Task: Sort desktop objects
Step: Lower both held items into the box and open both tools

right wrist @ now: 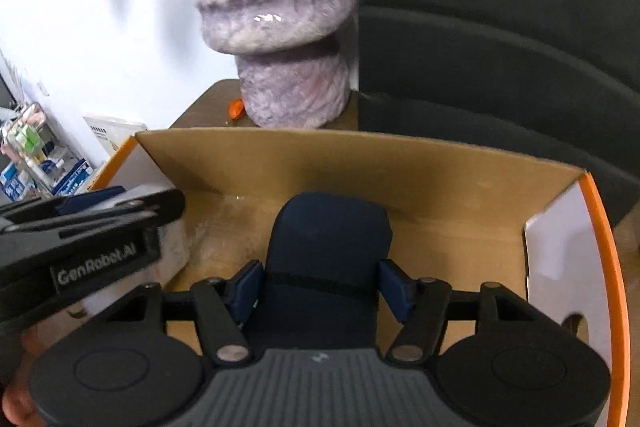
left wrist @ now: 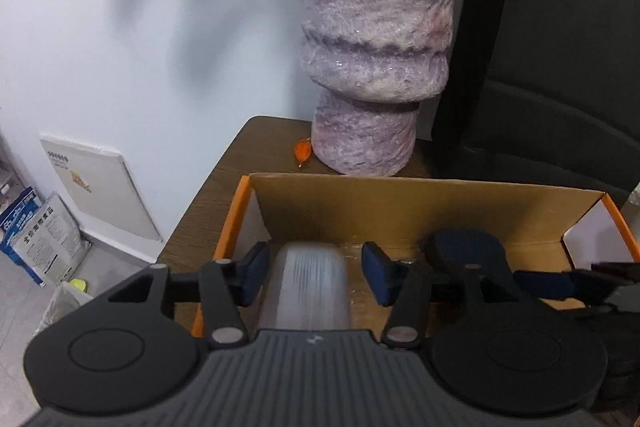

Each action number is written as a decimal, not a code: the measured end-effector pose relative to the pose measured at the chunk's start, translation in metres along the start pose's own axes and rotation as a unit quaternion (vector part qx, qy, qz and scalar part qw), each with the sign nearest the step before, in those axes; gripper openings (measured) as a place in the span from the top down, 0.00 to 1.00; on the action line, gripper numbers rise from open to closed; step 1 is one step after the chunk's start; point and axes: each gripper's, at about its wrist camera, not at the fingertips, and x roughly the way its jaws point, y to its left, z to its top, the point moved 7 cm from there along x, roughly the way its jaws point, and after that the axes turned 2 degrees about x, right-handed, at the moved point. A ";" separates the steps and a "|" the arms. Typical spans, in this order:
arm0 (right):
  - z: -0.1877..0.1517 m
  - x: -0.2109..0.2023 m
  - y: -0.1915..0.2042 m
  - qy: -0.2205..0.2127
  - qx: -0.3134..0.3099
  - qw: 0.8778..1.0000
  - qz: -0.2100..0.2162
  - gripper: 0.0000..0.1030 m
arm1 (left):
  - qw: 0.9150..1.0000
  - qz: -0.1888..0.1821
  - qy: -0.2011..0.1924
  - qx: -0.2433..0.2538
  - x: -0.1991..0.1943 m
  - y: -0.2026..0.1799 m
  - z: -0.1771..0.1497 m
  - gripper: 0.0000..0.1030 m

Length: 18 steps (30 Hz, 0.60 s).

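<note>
Inside cardboard box [right wrist: 360,163], navy case [right wrist: 328,255] between right hand-held gripper [right wrist: 322,291] pads, parted

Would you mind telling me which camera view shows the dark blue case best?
The right wrist view: the dark blue case fills its centre. The left wrist view shows only the case's far end, behind a gripper arm.

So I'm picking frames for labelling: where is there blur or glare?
Left wrist view: the translucent ribbed item between the jaws is motion-smeared; soft shadows fall on the wall. Right wrist view: the vase is soft, with a glare spot; the wall is overexposed.
</note>
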 end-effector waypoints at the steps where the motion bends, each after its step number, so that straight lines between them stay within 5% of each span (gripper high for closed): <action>1: 0.002 0.001 0.000 -0.001 0.004 1.000 0.001 0.36 | 1.000 0.003 0.000 0.000 -0.001 0.001 -0.001 0.42; 7: 0.014 -0.024 -0.007 -0.009 0.015 1.000 0.019 0.28 | 1.000 -0.018 0.018 -0.017 -0.017 0.005 0.003 0.23; 9: 0.017 -0.035 -0.011 0.001 0.012 1.000 0.004 0.25 | 0.999 -0.023 0.038 -0.016 -0.026 0.005 0.006 0.00; 12: 0.019 -0.058 -0.023 0.018 0.030 0.999 -0.012 0.17 | 0.999 0.005 0.039 -0.011 -0.048 0.011 0.012 0.00; 18: 0.013 -0.111 -0.043 0.004 0.039 0.997 -0.064 0.10 | 0.995 -0.031 0.089 0.013 -0.093 0.004 -0.004 0.00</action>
